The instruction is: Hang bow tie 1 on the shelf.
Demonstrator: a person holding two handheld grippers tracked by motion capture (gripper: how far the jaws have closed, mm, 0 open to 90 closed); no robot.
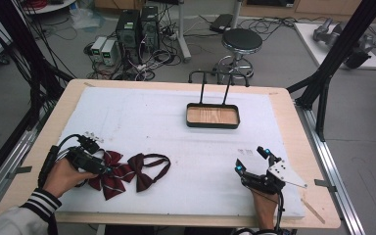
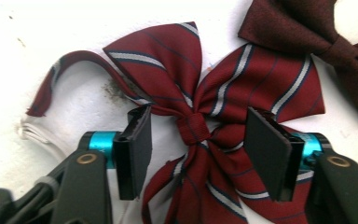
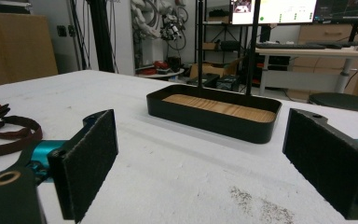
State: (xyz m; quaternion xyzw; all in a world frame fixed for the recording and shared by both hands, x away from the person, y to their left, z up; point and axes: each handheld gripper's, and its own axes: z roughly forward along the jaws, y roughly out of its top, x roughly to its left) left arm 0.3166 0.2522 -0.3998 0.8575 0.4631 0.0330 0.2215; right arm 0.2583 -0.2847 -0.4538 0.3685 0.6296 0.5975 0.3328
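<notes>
At the near left of the counter [image 1: 284, 105], on its white cover [image 1: 176, 127], my left tool [image 2: 193, 140] sits over the striped bow tie [image 2: 223, 93]. From the left gripper view, the two black pads [image 2: 137, 144] stand on either side of the tie's centre knot, the knot lying in the gap between them. The left pad's upper corner lies against the edge of the upper-left wing; I cannot tell whether the right pad touches the cloth or only overlaps it. Neither pad presses on the knot: the tool is half spread, nothing pinched.

The striped tie is dark red with white and navy bands, lying flat with its wings fanned out. Its strap [image 2: 65, 70] curls off to one side, and a bit of white elastic [image 2: 37, 133] shows just beside the strap's end. A second, plain maroon bow tie [image 1: 144, 171] lies just beside the striped one, on the side away from my hand; its wing touches or overlaps the striped wing, and its band makes a loop on the cover.

At the near right of the counter, my right tool [image 1: 252, 159] rests low on the cover, well apart from both ties. In the right gripper view its pads [image 3: 86, 161] are spread wide with only bare cover between them. It points toward the black tray [image 1: 213, 125] with the wooden floor and tall wire handle, which stands at the far side of the cover, well apart from both tools.
</notes>
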